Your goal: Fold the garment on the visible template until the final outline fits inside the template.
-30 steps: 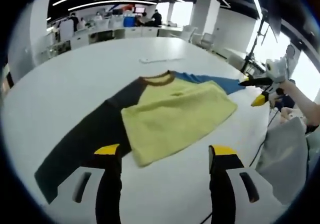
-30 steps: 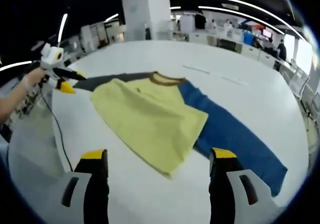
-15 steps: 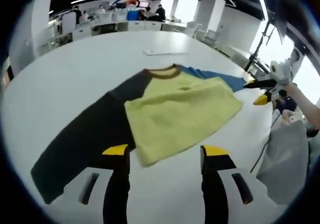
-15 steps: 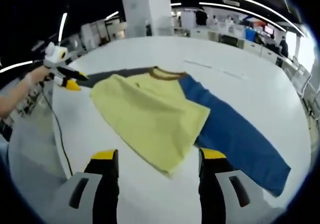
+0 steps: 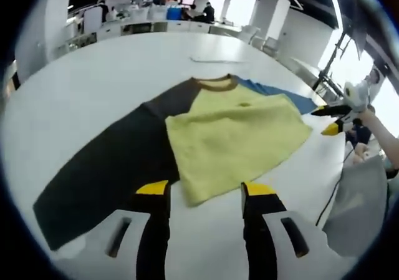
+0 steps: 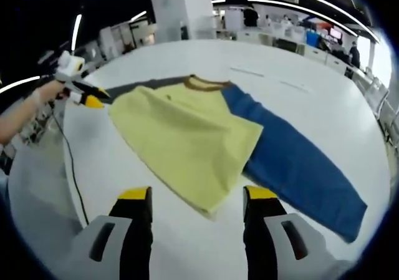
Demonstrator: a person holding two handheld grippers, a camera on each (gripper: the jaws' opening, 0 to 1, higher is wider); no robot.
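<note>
Garment [image 5: 230,136] spread flat on white table [image 5: 81,86], yellow body flanked by dark sleeve [image 5: 106,174] and blue sleeve [image 6: 299,168], left gripper [image 5: 202,193] and right gripper [image 6: 198,197] held empty above its near hem, jaws parted.

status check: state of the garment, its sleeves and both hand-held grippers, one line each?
garment: spread flat on the white table, yellow body face up, unfolded.
dark sleeve: stretched out flat.
blue sleeve: stretched out flat.
left hand-held gripper: open, empty, jaws near the yellow hem.
right hand-held gripper: open, empty, jaws near the yellow hem.
</note>
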